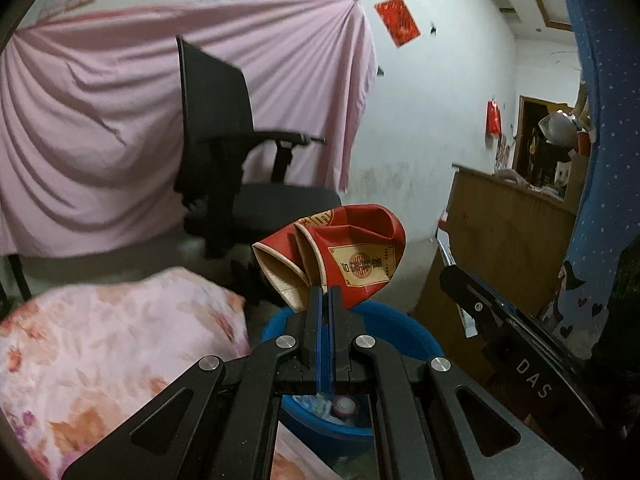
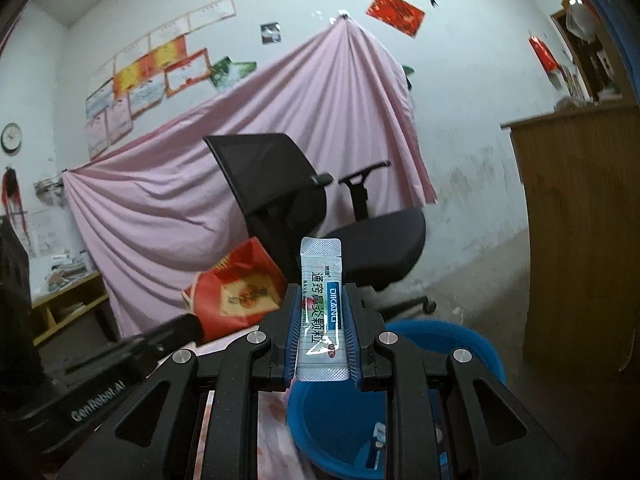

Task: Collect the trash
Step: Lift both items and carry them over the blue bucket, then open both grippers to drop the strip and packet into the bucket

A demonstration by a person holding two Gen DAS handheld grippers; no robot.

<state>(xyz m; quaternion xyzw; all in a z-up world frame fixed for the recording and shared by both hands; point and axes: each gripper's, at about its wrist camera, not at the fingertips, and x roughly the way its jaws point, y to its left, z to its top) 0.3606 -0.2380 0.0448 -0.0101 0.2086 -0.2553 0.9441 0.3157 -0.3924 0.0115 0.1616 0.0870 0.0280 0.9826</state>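
Here the pink sheet [image 2: 208, 200] hangs over the wall behind a black chair [image 2: 320, 216], and below both grippers sits the blue basin [image 1: 408, 332], which seems to serve as the trash bin: some bits already lie in it. Both pieces of trash are held up over or near its rim, probably so they can drop straight in. The left gripper [image 1: 325, 292] is clamped on the crushed red cups [image 1: 340, 252], two nested paper cups pinched at their edge, with a gold label of Chinese characters I cannot make out. The right gripper [image 2: 322, 300] grips a clear sachet [image 2: 321, 312] upright between its blue pads; a blue stripe reads "DIKANG" beside green Chinese text. The gripper bodies read "DAS" and "GenRobot.AI".
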